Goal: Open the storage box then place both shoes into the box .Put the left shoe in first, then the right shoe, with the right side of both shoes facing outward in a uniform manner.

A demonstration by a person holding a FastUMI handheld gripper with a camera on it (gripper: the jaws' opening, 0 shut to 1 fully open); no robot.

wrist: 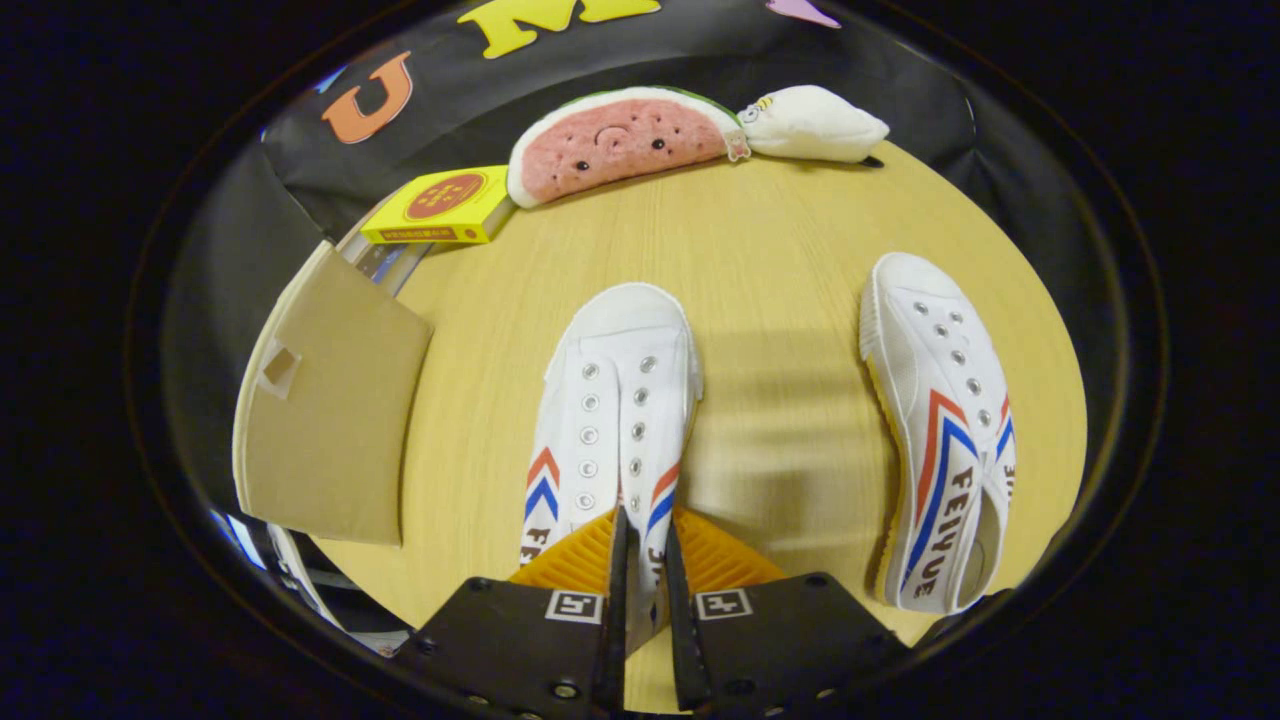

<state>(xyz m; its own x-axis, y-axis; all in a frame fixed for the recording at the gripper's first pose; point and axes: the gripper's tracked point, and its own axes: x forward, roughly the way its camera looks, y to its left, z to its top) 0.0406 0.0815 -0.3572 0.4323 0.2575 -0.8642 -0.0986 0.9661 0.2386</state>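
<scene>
A tan cardboard flap (325, 400) w/ a small square cut-out stands at the far left edge of the round light-wood table (790, 260), part of the storage box whose body is mostly out of sight; whether the box is fully open can't be told. Just beyond the flap lies a flat yellow carton (440, 207) w/ a red round emblem, and next to it, along the back of the table, a watermelon-slice plush toy (620, 142), pink face w/ green rind, then a small white plush (812, 124) touching its tip. Centre: a white canvas shoe (610, 410) w/ red-and-blue chevron stripes and metal eyelets, no laces, toe pointing away from the camera. The gripper (641, 545) sits over its heel end, fingers drawn nearly together w/ only a narrow gap, a strip of the shoe's upper caught between them; both appear to press on it. Right: the second matching white canvas shoe (940, 430) lies well apart from the first, tilted onto its side, striped flank up, toe also pointing away, near the table's right edge.
</scene>
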